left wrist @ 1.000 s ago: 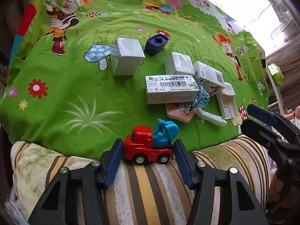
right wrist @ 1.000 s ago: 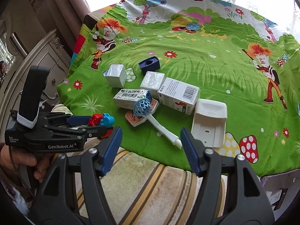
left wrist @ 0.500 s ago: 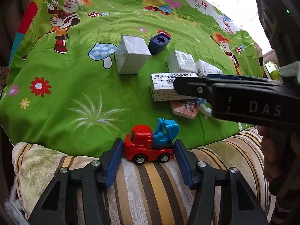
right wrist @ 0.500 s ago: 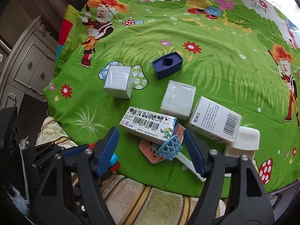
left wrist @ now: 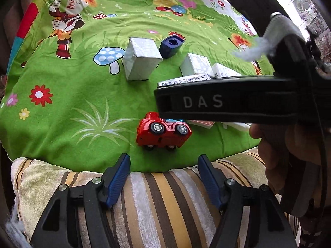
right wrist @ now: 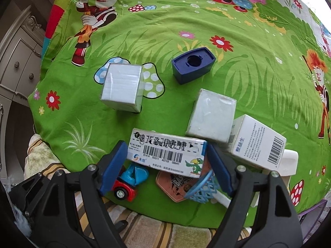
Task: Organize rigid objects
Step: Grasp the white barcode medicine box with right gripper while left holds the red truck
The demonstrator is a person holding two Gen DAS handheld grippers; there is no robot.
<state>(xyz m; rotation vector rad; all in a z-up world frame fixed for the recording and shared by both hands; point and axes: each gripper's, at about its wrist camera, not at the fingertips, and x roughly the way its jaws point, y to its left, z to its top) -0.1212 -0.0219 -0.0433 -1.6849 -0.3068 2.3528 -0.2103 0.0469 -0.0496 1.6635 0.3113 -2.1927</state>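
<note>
One green cartoon cloth [right wrist: 258,66]; striped cushion [left wrist: 165,206] beside.

Bright daylight from the far window, blown out there; strong fisheye bending, dark corners; focus sharp.

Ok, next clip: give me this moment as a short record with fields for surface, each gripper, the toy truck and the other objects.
surface: green cartoon cloth over a striped cushion
left gripper: jaws have just been opening, nothing between them
toy truck: red, tipped on its side on the cloth, beyond the left gripper
right gripper: jaws have just been opening, one either side of the barcode box; contact unclear
other objects: two white boxes, navy cap, blue net toy
</note>
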